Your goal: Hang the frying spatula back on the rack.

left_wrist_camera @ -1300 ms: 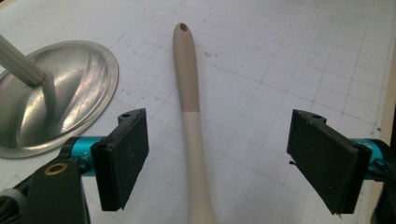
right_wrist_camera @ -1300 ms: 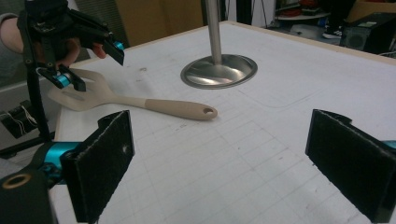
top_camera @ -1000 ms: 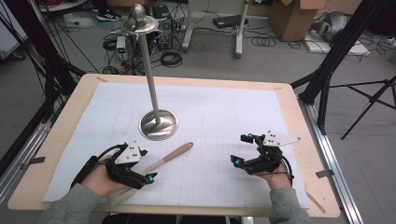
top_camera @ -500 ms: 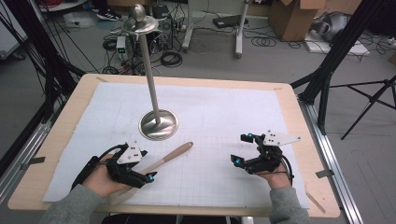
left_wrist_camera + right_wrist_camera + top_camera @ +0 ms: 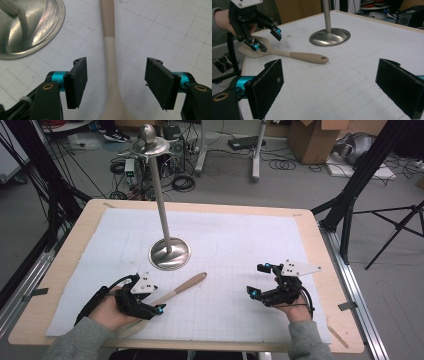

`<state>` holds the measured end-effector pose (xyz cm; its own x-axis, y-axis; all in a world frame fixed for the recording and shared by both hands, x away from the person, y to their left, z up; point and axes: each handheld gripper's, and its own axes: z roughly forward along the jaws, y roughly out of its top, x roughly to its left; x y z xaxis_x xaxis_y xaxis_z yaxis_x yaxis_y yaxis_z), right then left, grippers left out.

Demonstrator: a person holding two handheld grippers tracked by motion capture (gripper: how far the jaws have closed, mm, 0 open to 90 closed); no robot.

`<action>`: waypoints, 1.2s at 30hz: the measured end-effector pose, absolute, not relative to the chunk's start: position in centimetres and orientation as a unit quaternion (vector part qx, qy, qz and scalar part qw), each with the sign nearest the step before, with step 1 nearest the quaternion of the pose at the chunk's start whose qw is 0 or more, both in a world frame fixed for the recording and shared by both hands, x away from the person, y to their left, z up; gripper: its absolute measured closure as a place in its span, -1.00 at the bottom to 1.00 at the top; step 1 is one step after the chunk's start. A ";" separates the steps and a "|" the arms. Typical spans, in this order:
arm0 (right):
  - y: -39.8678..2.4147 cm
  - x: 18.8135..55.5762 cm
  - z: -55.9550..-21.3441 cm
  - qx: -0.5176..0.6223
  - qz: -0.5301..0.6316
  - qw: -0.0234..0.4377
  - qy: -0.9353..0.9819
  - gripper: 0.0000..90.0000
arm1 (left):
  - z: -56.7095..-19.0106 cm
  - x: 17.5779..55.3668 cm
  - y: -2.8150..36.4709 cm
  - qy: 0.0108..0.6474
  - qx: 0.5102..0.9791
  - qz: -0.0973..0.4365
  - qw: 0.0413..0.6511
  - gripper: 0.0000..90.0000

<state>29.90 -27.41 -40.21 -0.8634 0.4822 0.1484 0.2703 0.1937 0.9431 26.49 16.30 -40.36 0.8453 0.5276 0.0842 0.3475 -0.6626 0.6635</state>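
Beige spatula (image 5: 176,292), flat, handle toward the metal stand (image 5: 169,254).

Worktop (image 5: 320,245) carries a gridded mat (image 5: 240,250). Stand base (image 5: 170,254) on the mat, left of centre. Spatula (image 5: 175,294) lies just before the base, handle toward it. Left gripper (image 5: 159,310) straddles the spatula's neck; right gripper (image 5: 252,293) well apart, to the right.

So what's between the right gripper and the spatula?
Nothing: in the right gripper view, bare gridded mat runs from the right gripper to the spatula. The high view shows the same gap.
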 end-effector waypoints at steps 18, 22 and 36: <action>-27.3 29.9 -40.2 0.244 0.587 0.091 0.767 -0.85 | -40.5 26.8 16.0 0.223 0.919 0.119 0.303 0.07; -27.3 29.8 -40.2 0.243 0.585 0.090 0.768 -0.85 | -40.6 27.0 16.0 0.225 0.920 0.119 0.298 0.08; -27.4 29.7 -40.2 0.244 0.584 0.089 0.769 -0.85 | -40.9 28.0 16.4 0.222 0.926 0.093 0.292 0.13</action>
<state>29.73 -27.36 -40.17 -0.8654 0.4790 0.1472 0.2703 0.1987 0.9420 28.04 16.38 -40.89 0.8842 0.4652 0.0425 0.3567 -0.7312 0.5815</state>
